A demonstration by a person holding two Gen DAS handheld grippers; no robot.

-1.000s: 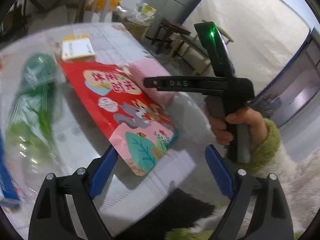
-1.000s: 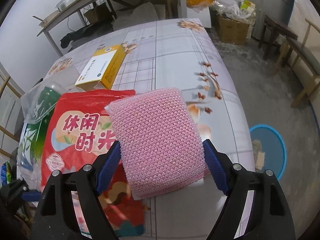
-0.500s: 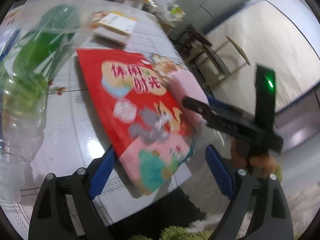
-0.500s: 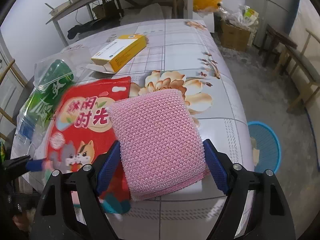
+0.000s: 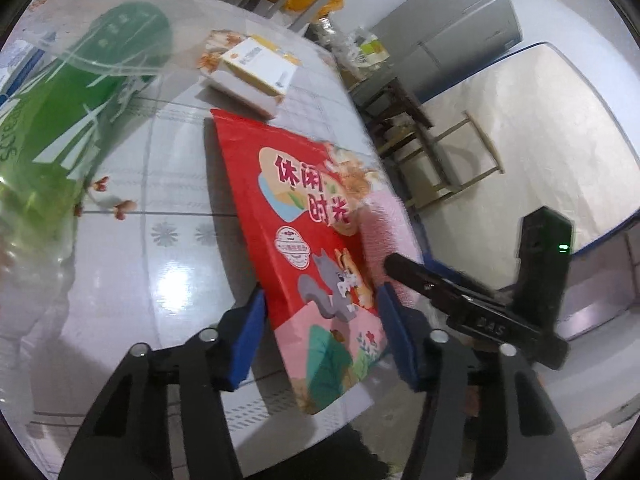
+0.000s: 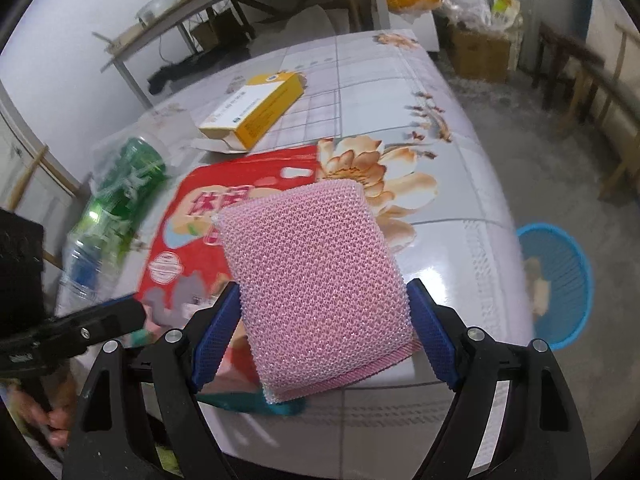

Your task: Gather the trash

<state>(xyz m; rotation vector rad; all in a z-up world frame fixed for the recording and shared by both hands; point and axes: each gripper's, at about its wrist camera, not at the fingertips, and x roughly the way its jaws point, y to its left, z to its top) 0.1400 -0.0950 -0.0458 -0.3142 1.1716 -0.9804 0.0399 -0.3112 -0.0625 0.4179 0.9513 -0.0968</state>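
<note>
A red snack bag (image 5: 304, 216) lies flat on the floral table (image 5: 168, 264), its near end over the table's edge. My left gripper (image 5: 320, 332) has that near end between its blue pads. Its jaws are closing, and I see no squeeze on the bag. My right gripper (image 6: 320, 332) is shut on a pink mesh sponge (image 6: 316, 280), held just above the bag's right side (image 6: 188, 248). The left wrist view shows the sponge (image 5: 384, 224) beside the bag. A blue waste bin (image 6: 560, 280) stands on the floor to the right of the table.
A green-labelled plastic bottle (image 5: 80, 100) lies to the left of the bag. A yellow and white carton (image 6: 256, 112) sits behind the bag. Wooden chairs (image 5: 440, 152) and cardboard boxes (image 6: 480, 52) stand beyond the table's far right corner.
My left gripper rolled and came in over the bag's near end, and its jaws narrowed around it. The right gripper kept the sponge and drew back a little toward the near table edge.
</note>
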